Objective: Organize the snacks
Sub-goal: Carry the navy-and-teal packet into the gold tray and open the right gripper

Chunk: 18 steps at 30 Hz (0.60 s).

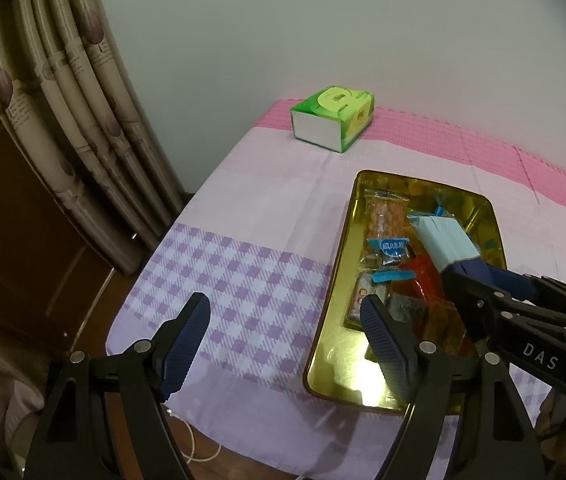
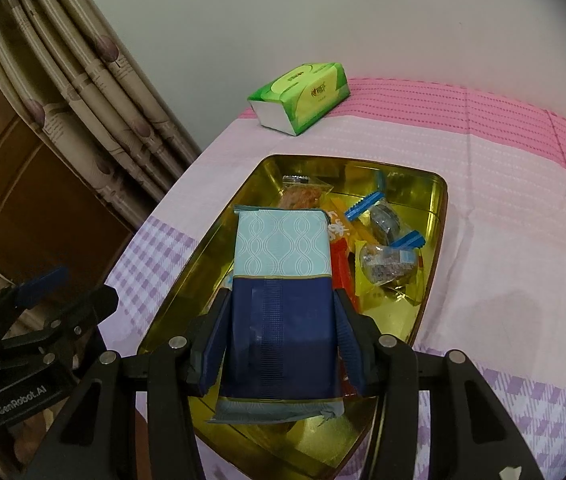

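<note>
Over gold tray (image 2: 435, 216), right gripper (image 2: 279, 336) clamped on blue packet (image 2: 283, 280), both pads pressed to its dark lower half; packet's near end crumpled, blocks tray floor beneath. Left gripper (image 1: 285, 332) wide apart, nothing between pads, right pad over tray's near-left rim (image 1: 325, 320), left pad over checked cloth (image 1: 243, 272). Snacks in tray: red wrapper (image 2: 341, 268) mostly hidden behind packet; clear bags with blue clips (image 2: 387, 260), contents hard to make out. Green tissue pack (image 1: 333, 118) at far counter edge, apart from tray.

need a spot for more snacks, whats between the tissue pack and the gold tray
Only bare cloth between the tissue pack and tray, in both views.
</note>
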### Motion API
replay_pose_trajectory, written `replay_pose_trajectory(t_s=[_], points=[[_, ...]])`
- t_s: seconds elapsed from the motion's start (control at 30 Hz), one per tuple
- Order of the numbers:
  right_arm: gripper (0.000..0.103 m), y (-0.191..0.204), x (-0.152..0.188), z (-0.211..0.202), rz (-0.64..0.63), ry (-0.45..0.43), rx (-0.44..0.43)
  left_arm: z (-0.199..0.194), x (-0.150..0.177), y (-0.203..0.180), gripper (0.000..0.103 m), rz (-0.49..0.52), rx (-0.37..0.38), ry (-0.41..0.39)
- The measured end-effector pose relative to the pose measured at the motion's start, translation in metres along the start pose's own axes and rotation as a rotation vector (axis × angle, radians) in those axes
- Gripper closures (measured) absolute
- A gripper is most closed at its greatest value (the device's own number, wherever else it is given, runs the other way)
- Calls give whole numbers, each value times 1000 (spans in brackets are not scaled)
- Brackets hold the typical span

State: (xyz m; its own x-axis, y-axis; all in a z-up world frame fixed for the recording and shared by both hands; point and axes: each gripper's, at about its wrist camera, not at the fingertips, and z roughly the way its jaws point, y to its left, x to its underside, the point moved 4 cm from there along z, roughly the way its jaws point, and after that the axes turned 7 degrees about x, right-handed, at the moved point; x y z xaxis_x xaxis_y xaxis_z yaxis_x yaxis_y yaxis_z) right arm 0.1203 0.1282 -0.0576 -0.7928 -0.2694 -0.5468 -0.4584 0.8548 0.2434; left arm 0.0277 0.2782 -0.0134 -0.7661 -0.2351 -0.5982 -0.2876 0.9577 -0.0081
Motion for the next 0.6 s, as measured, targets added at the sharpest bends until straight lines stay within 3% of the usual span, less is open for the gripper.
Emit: replay_pose_trajectory(t_s=[0.6], points=[[56, 1, -2, 6, 1, 3, 10, 4, 1, -2, 25, 10, 11, 22]])
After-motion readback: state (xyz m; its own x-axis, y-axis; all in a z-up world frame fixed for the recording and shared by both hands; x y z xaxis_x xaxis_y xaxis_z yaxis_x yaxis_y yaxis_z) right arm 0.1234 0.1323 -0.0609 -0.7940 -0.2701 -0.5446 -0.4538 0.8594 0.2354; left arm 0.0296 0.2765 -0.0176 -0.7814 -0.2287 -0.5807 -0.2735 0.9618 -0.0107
